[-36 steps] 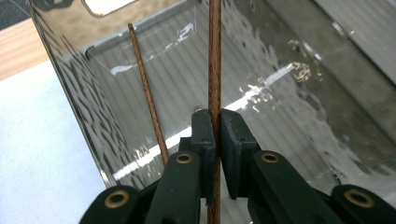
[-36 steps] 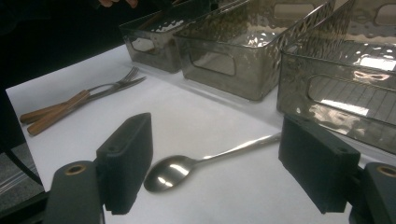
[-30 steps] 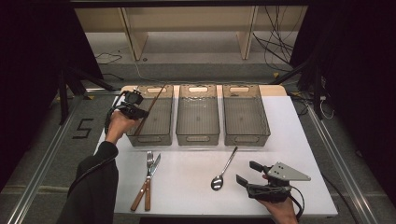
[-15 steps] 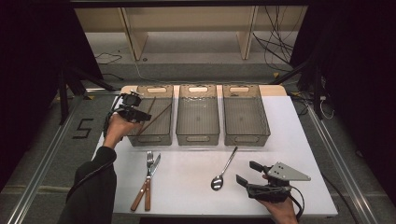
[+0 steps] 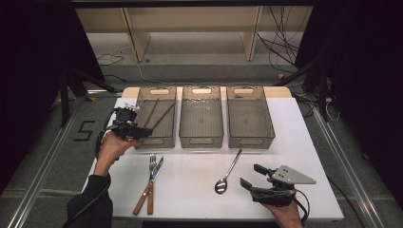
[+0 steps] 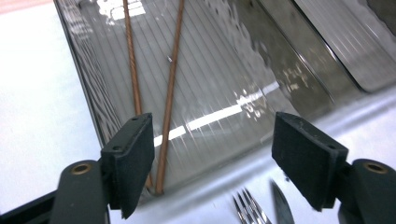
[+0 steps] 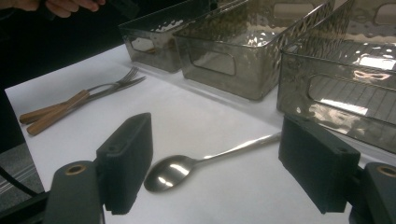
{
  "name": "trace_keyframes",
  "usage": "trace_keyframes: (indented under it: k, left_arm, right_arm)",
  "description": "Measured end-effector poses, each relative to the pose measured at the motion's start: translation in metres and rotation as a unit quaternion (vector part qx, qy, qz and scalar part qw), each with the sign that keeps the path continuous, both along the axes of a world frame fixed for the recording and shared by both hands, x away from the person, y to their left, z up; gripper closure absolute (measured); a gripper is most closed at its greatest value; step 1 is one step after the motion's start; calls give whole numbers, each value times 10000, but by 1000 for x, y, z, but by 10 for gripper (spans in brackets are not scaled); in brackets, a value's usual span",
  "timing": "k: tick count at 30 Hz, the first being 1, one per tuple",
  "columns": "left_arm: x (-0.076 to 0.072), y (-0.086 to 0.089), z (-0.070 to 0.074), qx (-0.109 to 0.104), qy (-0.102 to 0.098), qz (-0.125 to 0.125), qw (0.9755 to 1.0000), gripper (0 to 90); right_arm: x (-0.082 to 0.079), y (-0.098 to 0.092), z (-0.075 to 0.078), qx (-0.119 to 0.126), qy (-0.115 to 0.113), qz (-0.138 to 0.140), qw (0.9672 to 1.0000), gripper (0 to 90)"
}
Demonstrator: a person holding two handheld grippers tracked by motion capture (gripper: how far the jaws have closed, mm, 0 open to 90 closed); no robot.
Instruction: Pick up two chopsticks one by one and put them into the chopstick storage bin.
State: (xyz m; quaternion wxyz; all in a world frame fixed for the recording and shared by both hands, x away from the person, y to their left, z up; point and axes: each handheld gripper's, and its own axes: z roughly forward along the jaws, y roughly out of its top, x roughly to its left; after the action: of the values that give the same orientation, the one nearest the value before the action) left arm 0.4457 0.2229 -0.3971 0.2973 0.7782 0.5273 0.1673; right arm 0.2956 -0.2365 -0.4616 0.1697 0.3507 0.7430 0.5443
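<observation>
White table [image 5: 190,190] w/ 3 smoky clear bins in a row: left bin [image 5: 142,102] holds 2 thin brown chopsticks [image 6: 170,88] lying crossed in a V, middle bin [image 5: 202,116] & right bin [image 5: 249,116] bare inside. Left gripper [image 5: 137,133] at the left bin's near-left corner, jaws just been opening, now wide w/ nothing between; right gripper [image 7: 215,158] rests wide open, empty, just behind the spoon [image 7: 187,165]. Fork [image 5: 152,164] & knife [image 5: 154,173], wooden handles, lie side by side in front of the left bin.

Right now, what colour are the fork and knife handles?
Brown wood on both handles; the right gripper view shows it best.

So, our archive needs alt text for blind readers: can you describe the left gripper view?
Open left gripper jaws frame the leftmost smoky plastic bin, where two brown chopsticks lie crossing at the near end. A fork and knife tip lie on the white table.
</observation>
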Motion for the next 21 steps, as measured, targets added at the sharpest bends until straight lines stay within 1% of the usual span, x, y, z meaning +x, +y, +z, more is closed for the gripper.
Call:
trace_keyframes:
  k: [2,5,7,9,12,13,16,17,21]
  left_arm:
    - [-9,-1,-2,-5,-15,-24,10000,282]
    - [-20,-1,-5,-94,-58,-2,9999,274]
    - [-26,-2,-9,-86,-50,-16,9999,270]
    - [-30,-5,-12,-17,-5,-82,10000,265]
    - [-35,-7,-16,-43,32,-114,9999,260]
    - [-37,-8,-17,-15,43,-122,9999,259]
    - [-41,-10,-19,-15,26,-124,9999,252]
    - [-42,-10,-20,20,23,-150,9999,252]
    - [-48,-13,-24,4,-70,-169,9998,250]
  right_arm:
    - [0,0,0,-6,2,4,10000,269]
    - [0,0,0,-12,4,6,10000,268]
    - [0,0,0,-15,7,3,10000,268]
    - [0,1,0,-18,10,6,10000,268]
    - [0,1,0,-24,-3,16,10000,268]
    - [0,1,0,-30,-1,17,10000,268]
    - [0,0,0,-23,-5,20,10000,268]
    - [-1,0,0,-18,-6,21,10000,268]
    - [0,0,0,-32,5,32,10000,268]
